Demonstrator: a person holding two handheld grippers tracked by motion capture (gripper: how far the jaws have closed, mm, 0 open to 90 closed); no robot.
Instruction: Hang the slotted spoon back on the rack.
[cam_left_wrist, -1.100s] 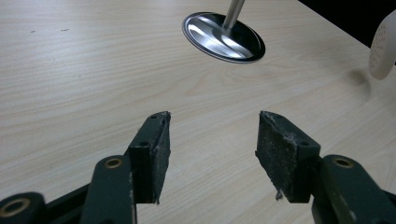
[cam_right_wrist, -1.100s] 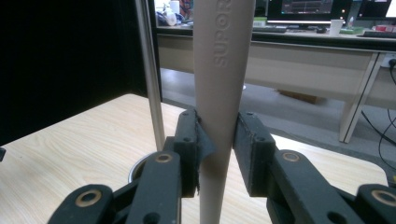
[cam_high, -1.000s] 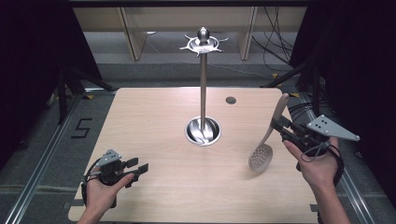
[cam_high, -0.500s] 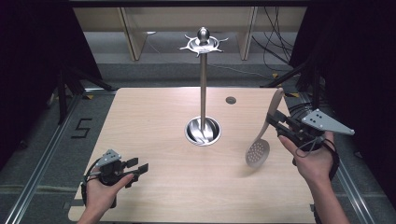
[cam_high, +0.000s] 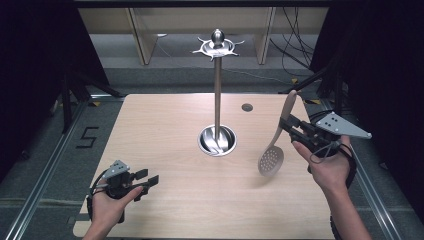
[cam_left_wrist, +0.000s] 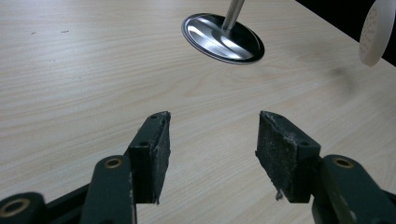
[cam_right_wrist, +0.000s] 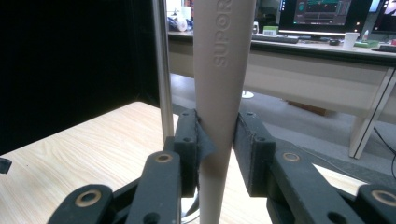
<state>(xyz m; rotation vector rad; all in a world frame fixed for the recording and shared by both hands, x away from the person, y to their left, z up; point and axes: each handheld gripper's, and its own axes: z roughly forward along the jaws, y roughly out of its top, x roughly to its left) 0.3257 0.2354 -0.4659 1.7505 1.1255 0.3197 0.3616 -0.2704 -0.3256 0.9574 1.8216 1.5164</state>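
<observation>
Right gripper (cam_high: 291, 126): jaws pinching slotted spoon (cam_high: 272, 155) handle, lifted above table (cam_high: 165, 125).
Left gripper (cam_high: 149, 181): jaws spread, empty.

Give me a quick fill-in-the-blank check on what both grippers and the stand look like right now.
1. The right gripper is shut on the handle of the ____.
2. The left gripper is ____ and holds nothing.
3. The slotted spoon's perforated head hangs ____ the table, not touching it.
4. The metal stand's round base sits near the table's ____.

Missing words: slotted spoon; open; above; middle

lab | monitors (cam_right_wrist: 327, 11) on desk (cam_right_wrist: 317, 51) | floor cables (cam_high: 295, 30)
</observation>
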